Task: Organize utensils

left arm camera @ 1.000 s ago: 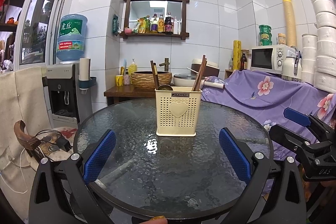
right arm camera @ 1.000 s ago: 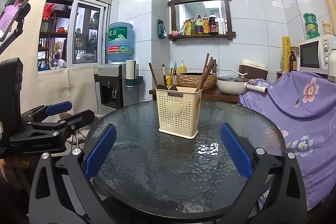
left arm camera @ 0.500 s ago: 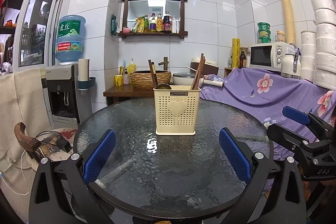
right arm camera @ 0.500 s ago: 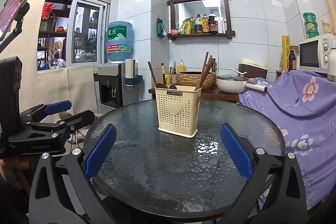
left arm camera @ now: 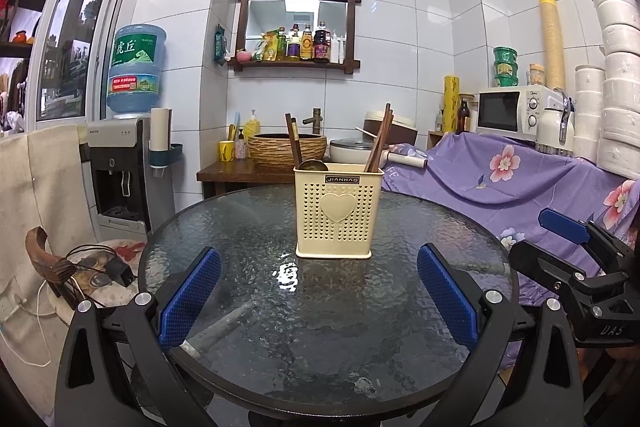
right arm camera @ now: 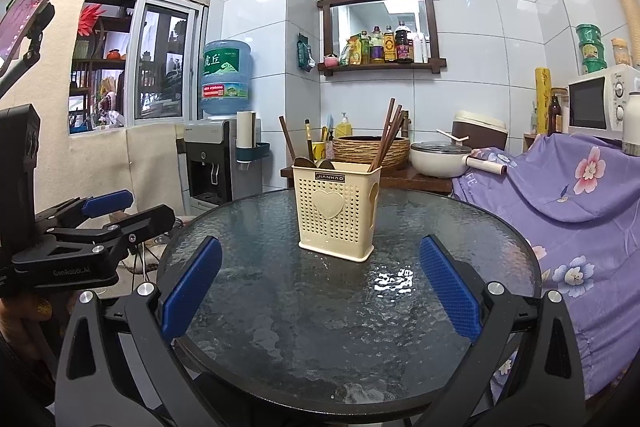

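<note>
A cream perforated utensil holder [left arm camera: 338,213] with a heart on its front stands upright near the far middle of a round dark glass table [left arm camera: 280,327]. It also shows in the right wrist view [right arm camera: 336,213]. Brown chopsticks [left arm camera: 378,139] and spoons [left arm camera: 313,165] stand in it. My left gripper [left arm camera: 318,291] is open and empty over the table's near edge. My right gripper [right arm camera: 320,291] is open and empty, also at the near edge. Each gripper shows at the side of the other's view: the right one [left arm camera: 568,251] and the left one [right arm camera: 104,223].
A water dispenser [left arm camera: 124,171] stands at the left. A wooden side table [left arm camera: 244,173] with a woven basket [left arm camera: 287,149] stands behind the glass table. A purple flowered cloth [left arm camera: 520,187] covers furniture at the right, with a microwave [left arm camera: 516,113] on it.
Both grippers have drawn back and risen a little, so the holder looks slightly farther and lower. Nothing on the table has moved.
</note>
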The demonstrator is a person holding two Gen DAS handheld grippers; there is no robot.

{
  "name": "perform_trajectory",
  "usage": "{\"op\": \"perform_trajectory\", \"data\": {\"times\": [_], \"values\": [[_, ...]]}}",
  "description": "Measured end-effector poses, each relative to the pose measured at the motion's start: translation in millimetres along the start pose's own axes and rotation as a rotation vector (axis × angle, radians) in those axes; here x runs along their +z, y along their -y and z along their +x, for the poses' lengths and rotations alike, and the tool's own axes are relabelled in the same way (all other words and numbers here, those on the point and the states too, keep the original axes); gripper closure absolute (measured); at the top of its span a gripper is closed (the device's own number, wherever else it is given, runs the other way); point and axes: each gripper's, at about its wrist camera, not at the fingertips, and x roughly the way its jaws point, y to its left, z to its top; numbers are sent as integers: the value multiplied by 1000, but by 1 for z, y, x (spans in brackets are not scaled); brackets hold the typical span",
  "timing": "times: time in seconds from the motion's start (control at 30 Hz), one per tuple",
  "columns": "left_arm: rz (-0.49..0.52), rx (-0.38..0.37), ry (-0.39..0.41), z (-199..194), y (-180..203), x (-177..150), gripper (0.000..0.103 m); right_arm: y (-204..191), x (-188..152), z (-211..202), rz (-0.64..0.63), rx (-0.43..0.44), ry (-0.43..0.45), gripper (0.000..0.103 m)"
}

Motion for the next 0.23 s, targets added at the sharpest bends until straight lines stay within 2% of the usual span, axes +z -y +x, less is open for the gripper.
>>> {"op": "perform_trajectory", "data": {"times": [0.23], "values": [[10, 7, -4, 2, 1, -1, 6, 0, -2, 0, 2, -4, -5, 6]]}}
